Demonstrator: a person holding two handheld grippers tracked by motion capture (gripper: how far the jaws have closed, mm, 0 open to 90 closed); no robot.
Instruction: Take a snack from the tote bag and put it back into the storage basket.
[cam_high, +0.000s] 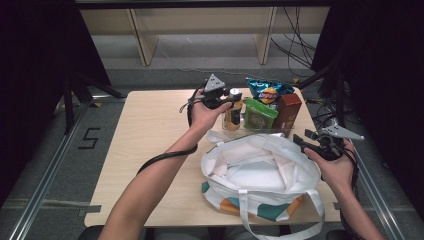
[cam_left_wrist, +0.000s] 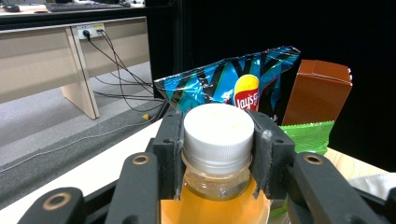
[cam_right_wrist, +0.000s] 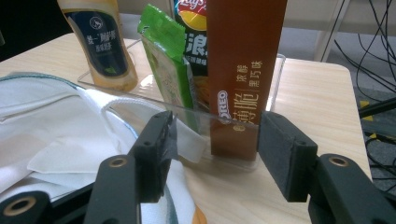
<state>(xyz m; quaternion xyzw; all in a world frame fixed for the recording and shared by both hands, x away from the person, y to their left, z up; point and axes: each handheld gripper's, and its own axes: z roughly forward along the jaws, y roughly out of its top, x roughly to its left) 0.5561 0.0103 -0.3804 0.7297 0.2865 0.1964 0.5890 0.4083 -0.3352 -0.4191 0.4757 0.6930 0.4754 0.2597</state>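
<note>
Bottle gripped at cap, right claw idle.

My left gripper (cam_left_wrist: 217, 154) clamps the bottle (cam_left_wrist: 215, 186) in the clear tray (cam_right_wrist: 233, 119); my right gripper (cam_right_wrist: 215, 154) stands open, empty, beside the white bag (cam_high: 260, 172).

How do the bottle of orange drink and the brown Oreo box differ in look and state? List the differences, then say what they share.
1. The bottle is rounded and clear, with a white cap; the brown Oreo box is flat-sided, opaque card.
2. The left gripper has its fingers closed on the bottle's cap; the box stands untouched, apart from the open right gripper.

Shared: both stand upright in the clear tray.
</note>
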